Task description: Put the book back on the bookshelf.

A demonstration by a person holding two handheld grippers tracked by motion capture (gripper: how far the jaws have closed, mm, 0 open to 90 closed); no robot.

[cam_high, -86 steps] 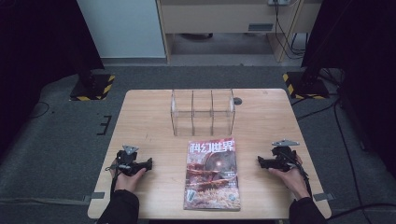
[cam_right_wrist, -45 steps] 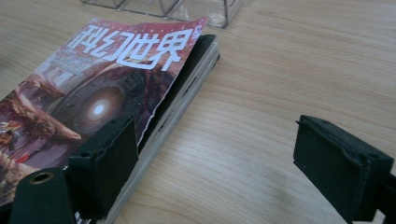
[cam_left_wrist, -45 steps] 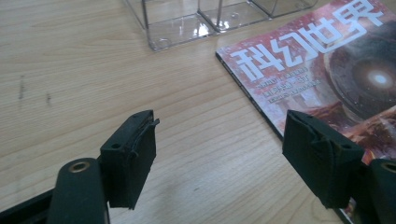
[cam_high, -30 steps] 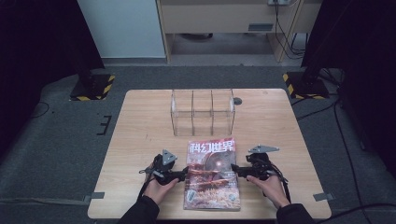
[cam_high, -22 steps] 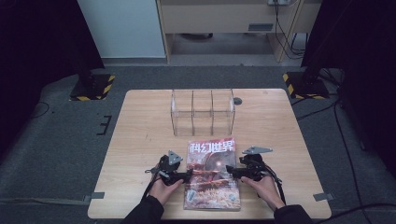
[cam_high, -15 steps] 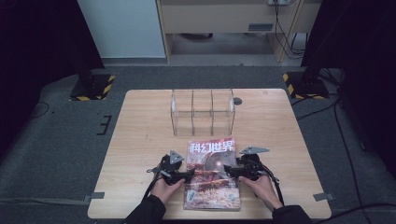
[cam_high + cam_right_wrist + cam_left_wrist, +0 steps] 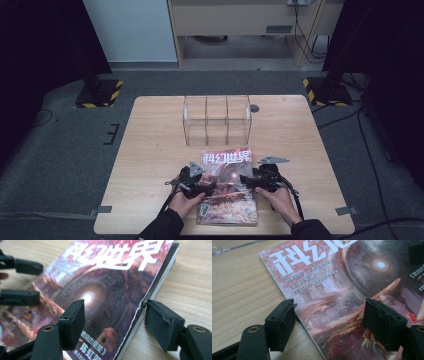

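From the high view, a magazine point(image 7: 227, 186) lies flat near the front edge of the table point(image 7: 150, 150), with a clear acrylic rack point(image 7: 216, 119) behind it. The left hand-held gripper point(image 7: 204, 189) sits at its left edge, the right hand-held gripper point(image 7: 248, 181) at its right.

In the left gripper view, the jaws have just been opening; released, they straddle the magazine's point(image 7: 342, 290) left edge without pressing.

In the right gripper view, the jaws have been closing, yet stand apart astride the magazine's point(image 7: 105, 290) right edge.
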